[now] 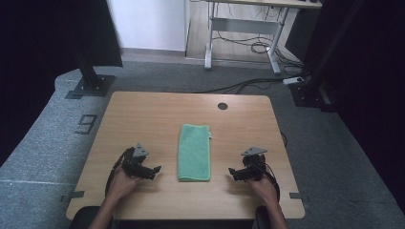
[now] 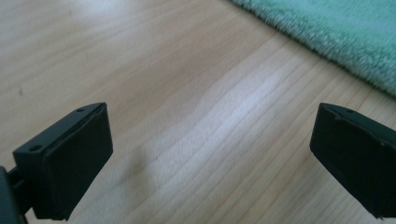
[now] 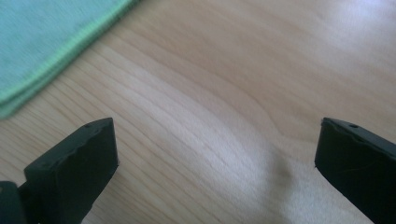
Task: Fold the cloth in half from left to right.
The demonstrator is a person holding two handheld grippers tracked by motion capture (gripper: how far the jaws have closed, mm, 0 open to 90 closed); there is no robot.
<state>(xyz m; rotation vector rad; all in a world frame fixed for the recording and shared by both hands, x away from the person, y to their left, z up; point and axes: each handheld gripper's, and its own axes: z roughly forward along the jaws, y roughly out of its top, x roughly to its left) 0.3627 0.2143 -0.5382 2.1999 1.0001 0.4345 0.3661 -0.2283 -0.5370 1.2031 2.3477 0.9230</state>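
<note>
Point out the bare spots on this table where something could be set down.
Bare wood lies between the green towel and the table far edge, up to the round cable hole. Strips either side of the towel are free farther back; nearer, the left gripper and right gripper crowd them.

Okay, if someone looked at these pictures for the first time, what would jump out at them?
A green towel, folded into a long strip, lies in the middle of the wooden table. The left gripper and the right gripper rest on either side of it, both open with nothing between their fingers.
</note>
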